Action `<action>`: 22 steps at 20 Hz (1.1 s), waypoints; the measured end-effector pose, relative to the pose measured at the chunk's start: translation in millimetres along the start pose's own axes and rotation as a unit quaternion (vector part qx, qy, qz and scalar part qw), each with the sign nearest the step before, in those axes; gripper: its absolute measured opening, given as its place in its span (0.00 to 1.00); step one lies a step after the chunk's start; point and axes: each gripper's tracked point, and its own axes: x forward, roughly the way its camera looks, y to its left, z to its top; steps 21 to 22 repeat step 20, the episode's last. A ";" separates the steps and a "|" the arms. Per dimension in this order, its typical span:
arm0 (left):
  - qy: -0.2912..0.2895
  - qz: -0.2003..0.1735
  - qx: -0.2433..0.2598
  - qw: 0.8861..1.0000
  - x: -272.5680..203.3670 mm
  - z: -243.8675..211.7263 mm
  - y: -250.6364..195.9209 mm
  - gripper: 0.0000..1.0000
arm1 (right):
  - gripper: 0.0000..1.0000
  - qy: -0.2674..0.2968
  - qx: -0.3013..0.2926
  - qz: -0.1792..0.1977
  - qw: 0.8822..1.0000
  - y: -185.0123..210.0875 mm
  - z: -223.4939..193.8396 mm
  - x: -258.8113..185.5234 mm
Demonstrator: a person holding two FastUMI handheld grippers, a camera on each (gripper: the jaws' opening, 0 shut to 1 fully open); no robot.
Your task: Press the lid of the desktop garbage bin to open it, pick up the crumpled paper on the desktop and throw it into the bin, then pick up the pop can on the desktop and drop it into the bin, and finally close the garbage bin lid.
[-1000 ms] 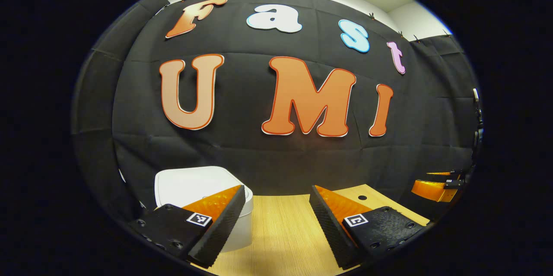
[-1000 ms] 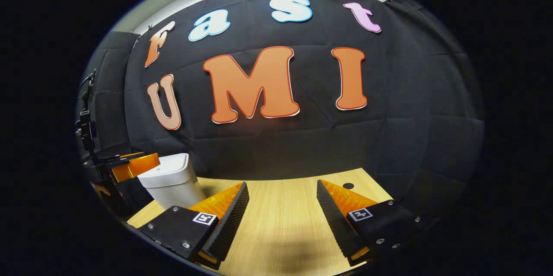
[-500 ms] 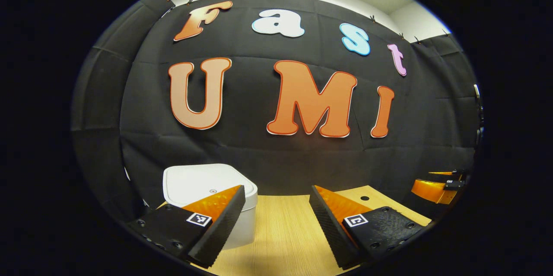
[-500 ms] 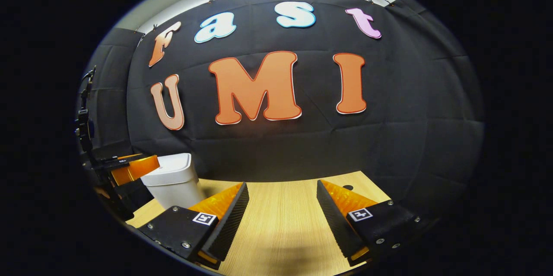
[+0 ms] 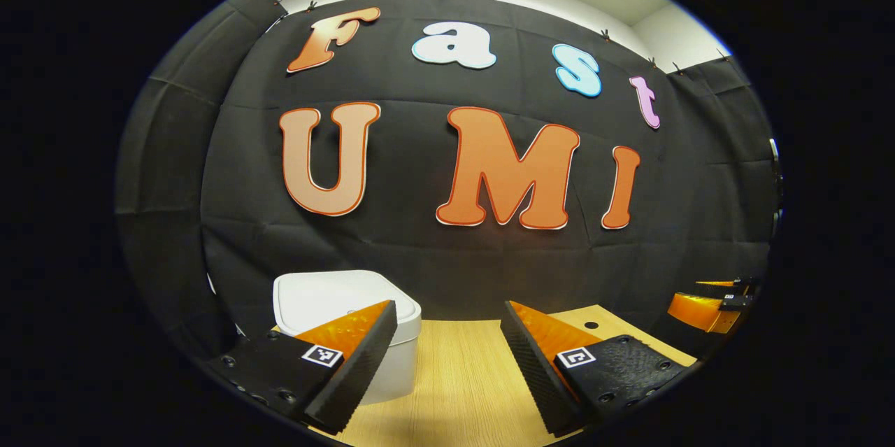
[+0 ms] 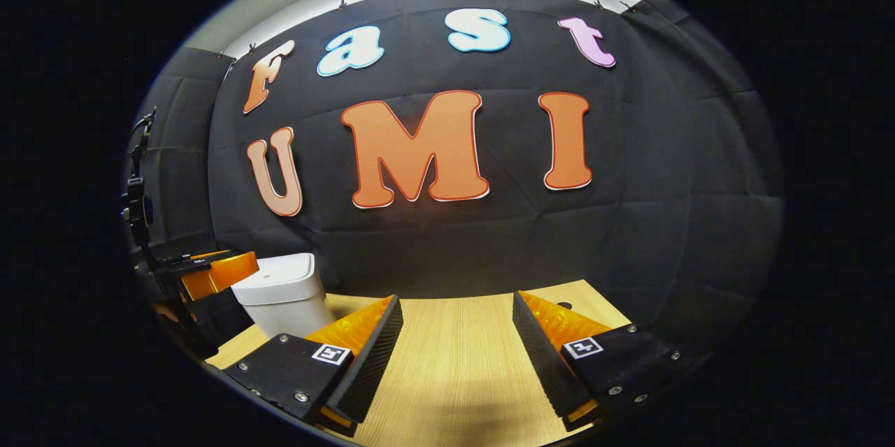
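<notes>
Since a second ago the left gripper view has swung slightly: the white garbage bin [image 5: 347,324] now sits a little farther toward the middle of that view and lower, and its closed lid [image 5: 335,296] shows more fully. In the right gripper view the bin [image 6: 282,294] has also drifted a little toward the centre and downward. Both pairs of jaws stand as wide apart as they did before, grasping nothing.

Counted: one bin, one lid, shut on top of it; two grippers; one small dark hole [image 5: 591,325] in the desk [image 5: 461,377] near its far right corner.

The left gripper [image 5: 447,356] hangs over the desk with its jaws released; its left finger [image 5: 353,363] overlaps the bin's front in that view, but whether it touches cannot be told. The right gripper [image 6: 456,349] hovers over bare wood, jaws spread. In the right gripper view the left gripper's fingers [image 6: 220,273] appear just beside the bin, at the desk's left end.

The bin stands near the far left corner of the desk, close to the back edge, where the black cloth wall [image 6: 629,209] hangs. Between the bin and the hole the desk surface [image 6: 454,370] lies open.
</notes>
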 end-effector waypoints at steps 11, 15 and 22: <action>-0.007 0.011 0.001 1.000 -8.4 9.8 6.9 0.95 | 0.95 -0.008 -0.003 0.005 1.000 8.0 7.3 -2.3; -0.007 0.011 0.005 1.000 -7.9 10.2 5.9 0.95 | 0.95 -0.007 0.001 0.007 1.000 7.7 6.5 -1.8; -0.004 0.008 0.004 1.000 -5.7 8.0 1.7 0.95 | 0.95 -0.008 0.003 0.002 1.000 4.3 7.3 -1.5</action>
